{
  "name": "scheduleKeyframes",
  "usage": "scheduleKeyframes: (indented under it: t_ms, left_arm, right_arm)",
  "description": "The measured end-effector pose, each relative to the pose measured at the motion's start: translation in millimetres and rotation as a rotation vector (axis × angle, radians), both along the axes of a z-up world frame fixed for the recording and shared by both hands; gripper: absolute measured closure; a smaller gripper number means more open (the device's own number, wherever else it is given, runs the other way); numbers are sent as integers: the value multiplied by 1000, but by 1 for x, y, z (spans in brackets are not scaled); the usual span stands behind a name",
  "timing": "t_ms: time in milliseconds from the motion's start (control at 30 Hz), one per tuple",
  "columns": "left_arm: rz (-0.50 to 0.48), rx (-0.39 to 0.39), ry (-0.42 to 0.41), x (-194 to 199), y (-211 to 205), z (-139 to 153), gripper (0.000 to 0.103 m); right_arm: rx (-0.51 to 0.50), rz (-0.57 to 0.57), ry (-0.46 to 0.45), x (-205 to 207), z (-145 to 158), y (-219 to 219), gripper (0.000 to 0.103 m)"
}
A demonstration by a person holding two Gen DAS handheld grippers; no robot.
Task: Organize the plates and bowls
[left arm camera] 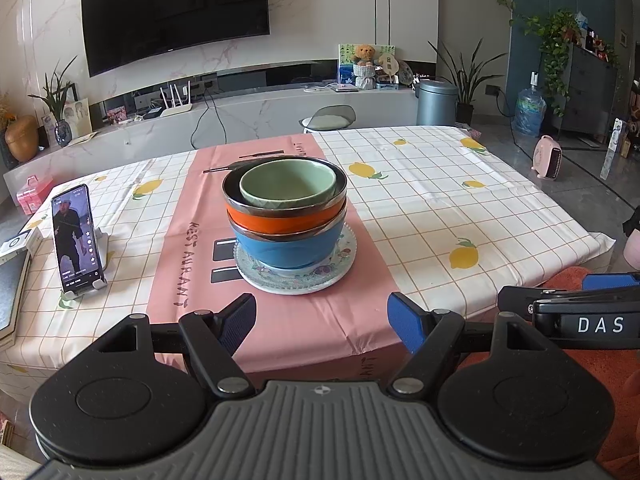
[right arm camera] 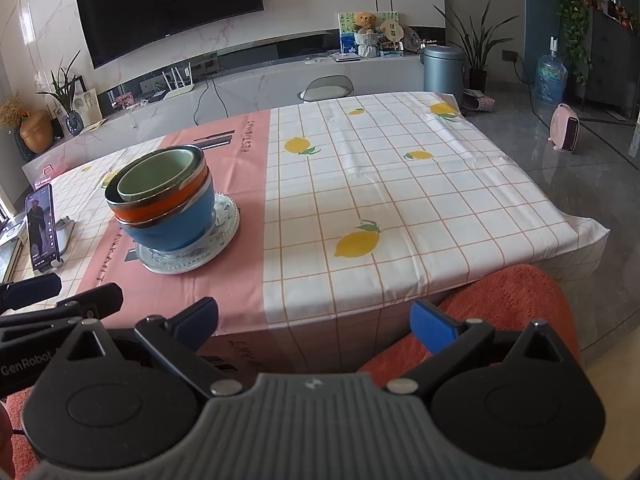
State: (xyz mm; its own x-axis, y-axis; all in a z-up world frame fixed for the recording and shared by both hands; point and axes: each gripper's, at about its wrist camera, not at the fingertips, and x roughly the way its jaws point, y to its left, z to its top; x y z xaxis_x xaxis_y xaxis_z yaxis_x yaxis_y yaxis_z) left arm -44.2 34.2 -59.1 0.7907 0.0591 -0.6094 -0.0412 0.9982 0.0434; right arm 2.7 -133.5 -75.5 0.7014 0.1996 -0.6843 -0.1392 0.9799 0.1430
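Bowls [left arm camera: 285,208] nested on plate [left arm camera: 296,276], centre frame. Fingers of left gripper [left arm camera: 322,320] and right gripper [right arm camera: 314,322] spread wide, empty. Best left undisturbed.

a dark television [left arm camera: 174,10] hung on the marble-veined wall [left arm camera: 320,8] above a long pale console [left arm camera: 256,110], with grey tiled floor [left arm camera: 580,184] and leafy plants [left arm camera: 560,48] at right.

Left tool [left arm camera: 321,322]: black linkage arms, blue ribbed pads [left arm camera: 404,322], silver pivot screws, two round black discs, grey ribbed housing behind. Right tool [right arm camera: 314,326]: same build; white "DAS" lettering on side, "GenRobot" on left tool's.
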Motion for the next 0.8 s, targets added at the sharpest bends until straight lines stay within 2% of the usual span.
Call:
scheduleKeyframes:
  t_ms: [800]
  left_arm:
    - [-19, -9, 3, -2, -1, 1, 15]
  right_arm:
    - [2, -2, 1, -2, 1, 0, 3]
